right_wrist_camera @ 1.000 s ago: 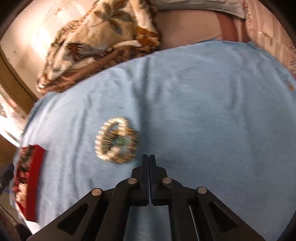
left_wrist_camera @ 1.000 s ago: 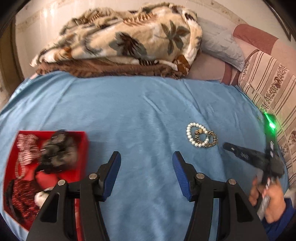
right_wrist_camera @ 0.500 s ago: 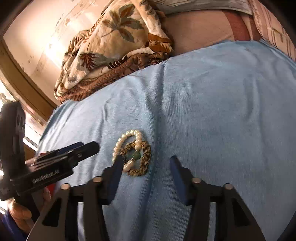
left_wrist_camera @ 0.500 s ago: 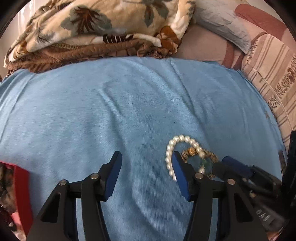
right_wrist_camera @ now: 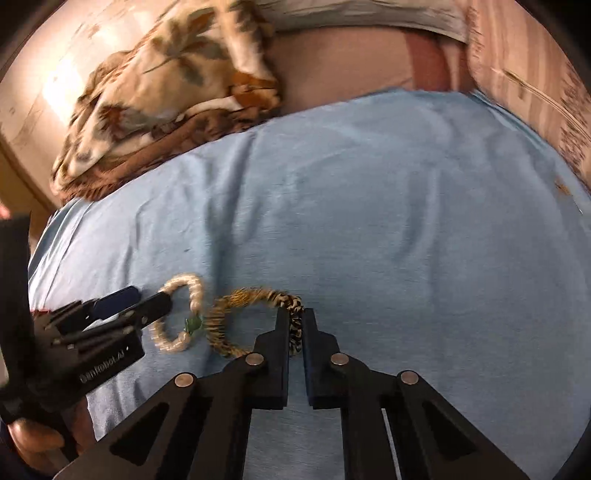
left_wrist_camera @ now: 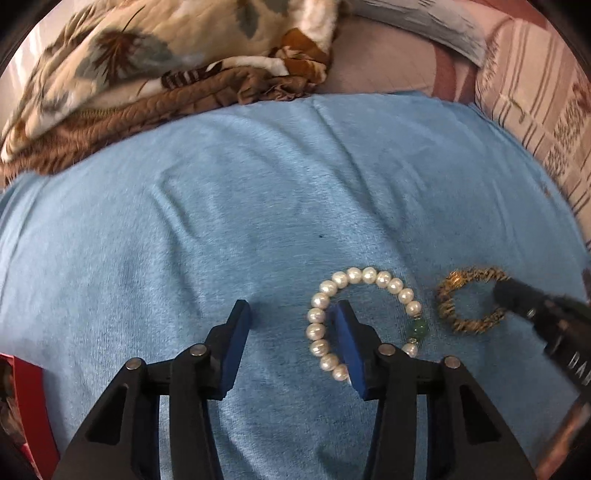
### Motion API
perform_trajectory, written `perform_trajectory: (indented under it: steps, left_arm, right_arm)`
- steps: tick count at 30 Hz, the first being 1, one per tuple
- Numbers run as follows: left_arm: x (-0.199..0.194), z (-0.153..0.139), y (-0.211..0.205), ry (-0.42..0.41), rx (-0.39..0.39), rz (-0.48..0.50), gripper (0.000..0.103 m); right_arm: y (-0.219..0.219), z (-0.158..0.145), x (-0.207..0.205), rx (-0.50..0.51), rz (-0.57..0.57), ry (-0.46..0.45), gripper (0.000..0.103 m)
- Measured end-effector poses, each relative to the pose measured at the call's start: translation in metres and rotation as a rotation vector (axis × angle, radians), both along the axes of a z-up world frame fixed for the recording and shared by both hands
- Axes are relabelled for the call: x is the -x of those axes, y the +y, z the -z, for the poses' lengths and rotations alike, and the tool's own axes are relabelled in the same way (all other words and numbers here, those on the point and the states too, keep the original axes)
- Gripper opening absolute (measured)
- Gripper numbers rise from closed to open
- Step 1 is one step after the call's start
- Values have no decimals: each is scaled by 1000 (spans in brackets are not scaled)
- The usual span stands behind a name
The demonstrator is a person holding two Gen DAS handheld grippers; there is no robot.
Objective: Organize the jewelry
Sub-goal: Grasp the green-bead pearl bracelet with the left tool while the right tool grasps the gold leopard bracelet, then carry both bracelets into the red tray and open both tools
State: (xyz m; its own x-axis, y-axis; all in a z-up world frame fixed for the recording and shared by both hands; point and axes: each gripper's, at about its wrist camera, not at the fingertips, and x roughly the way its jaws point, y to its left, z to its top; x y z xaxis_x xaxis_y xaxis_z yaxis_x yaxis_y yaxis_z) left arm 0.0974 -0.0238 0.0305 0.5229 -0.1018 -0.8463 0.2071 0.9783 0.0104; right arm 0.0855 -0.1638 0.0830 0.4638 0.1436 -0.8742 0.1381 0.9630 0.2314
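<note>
A white pearl bracelet (left_wrist_camera: 369,277) with a green bead lies on the blue bedsheet (left_wrist_camera: 229,221). My left gripper (left_wrist_camera: 291,312) is open; its right finger stands inside the pearl loop, its left finger outside. A gold and black woven bracelet (left_wrist_camera: 469,325) lies just right of the pearls. My right gripper (right_wrist_camera: 295,314) is shut on the woven bracelet (right_wrist_camera: 255,295) at its right side. In the right wrist view the pearl bracelet (right_wrist_camera: 184,284) sits left of the woven one, with the left gripper's fingers (right_wrist_camera: 147,306) at it.
A red jewelry box (left_wrist_camera: 26,406) shows at the lower left edge of the left wrist view. A folded floral blanket (left_wrist_camera: 166,66) and pillows (left_wrist_camera: 424,26) lie at the far side of the bed. A striped cushion (left_wrist_camera: 546,110) is at the right.
The right gripper has shut on the woven bracelet and pulled it right, off the pearls. The left gripper has moved in so one finger sits inside the pearl loop.
</note>
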Motion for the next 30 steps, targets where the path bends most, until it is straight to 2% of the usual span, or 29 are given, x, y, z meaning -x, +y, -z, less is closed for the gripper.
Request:
perform_trajectory:
  steps: [1, 2, 3, 5, 12, 19, 26, 30]
  left_arm:
    - [2, 0, -2, -6, -10, 6, 40]
    - [3, -1, -4, -7, -6, 22, 20]
    - [4, -2, -6, -7, -13, 30, 10]
    - [7, -6, -6, -4, -29, 38, 9]
    - [32, -44, 18, -45, 47, 20, 9]
    - [86, -98, 50, -118, 113, 24, 9]
    - [141, -138, 97, -171, 191, -6, 9]
    - [173, -151, 129, -208, 193, -31, 9]
  right_arm:
    - [-5, 2, 0, -23, 7, 4, 7]
    - [-12, 5, 2, -78, 16, 8, 7]
    - [-16, 7, 1, -111, 23, 11, 7]
    - [-17, 10, 0, -150, 25, 11, 7]
    - [3, -2, 5, -133, -12, -73, 7]
    - [33, -32, 31, -38, -65, -186, 7]
    - [70, -49, 62, -24, -118, -221, 7]
    - [92, -54, 85, -42, -134, -220, 7]
